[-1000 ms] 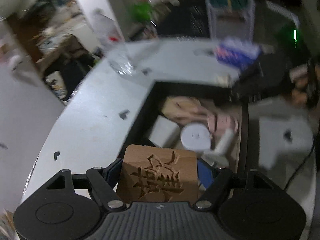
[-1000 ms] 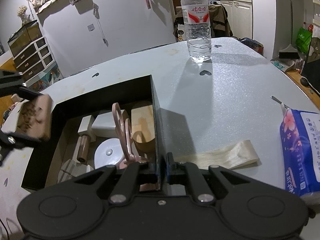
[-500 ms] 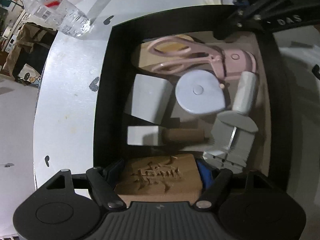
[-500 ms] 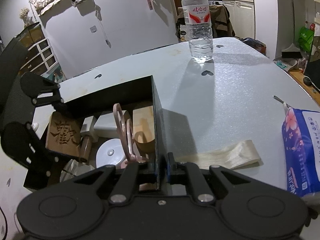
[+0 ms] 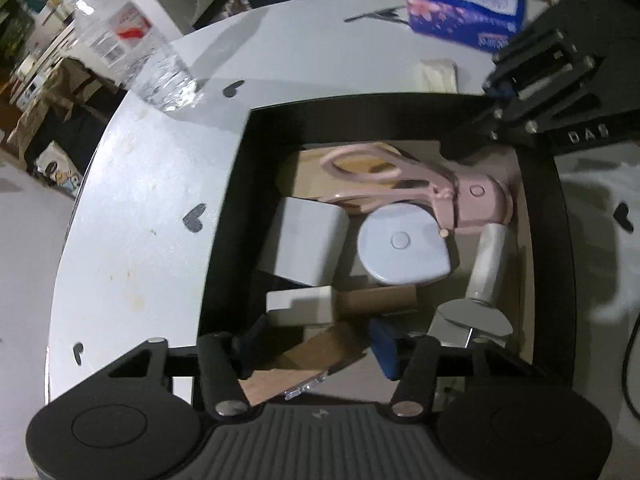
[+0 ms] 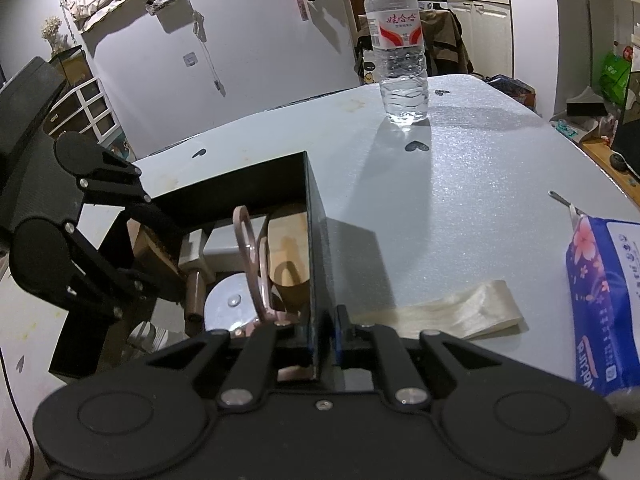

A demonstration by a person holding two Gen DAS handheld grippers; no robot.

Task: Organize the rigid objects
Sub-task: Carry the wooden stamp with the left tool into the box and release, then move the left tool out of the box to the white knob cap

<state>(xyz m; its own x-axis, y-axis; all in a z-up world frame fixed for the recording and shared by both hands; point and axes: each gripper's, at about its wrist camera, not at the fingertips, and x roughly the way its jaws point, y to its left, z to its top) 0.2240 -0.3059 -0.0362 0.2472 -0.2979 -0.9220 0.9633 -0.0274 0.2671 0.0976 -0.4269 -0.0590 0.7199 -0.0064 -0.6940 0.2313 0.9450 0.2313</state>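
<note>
A black box [image 5: 224, 240] on the white table holds pink scissors [image 5: 400, 188], a round white case [image 5: 402, 244], a white block [image 5: 308, 244], a brown-handled piece [image 5: 376, 298] and a grey metal tool [image 5: 486, 264]. My left gripper [image 5: 316, 340] points down into the box's near end, and its jaws are closing. The wooden block [image 5: 304, 360] lies tilted just under the fingertips, plain face up, and the pads do not press on it. From the right wrist view it shows as an edge [image 6: 156, 248] between the left gripper's [image 6: 176, 260] fingers. My right gripper [image 6: 322, 336] is shut on the box's side wall [image 6: 316, 240].
A water bottle [image 6: 402, 60] stands on the far part of the table. A blue tissue pack [image 6: 600, 300] and a cream strip [image 6: 440, 312] lie to the right of the box. Small dark heart marks dot the table. A cable runs along the right edge in the left wrist view.
The left gripper has come down over the box's near end. The wooden block, held flat with its carved face up before, has tipped and dropped below the fingers, which stand closer together. The right gripper has not moved.
</note>
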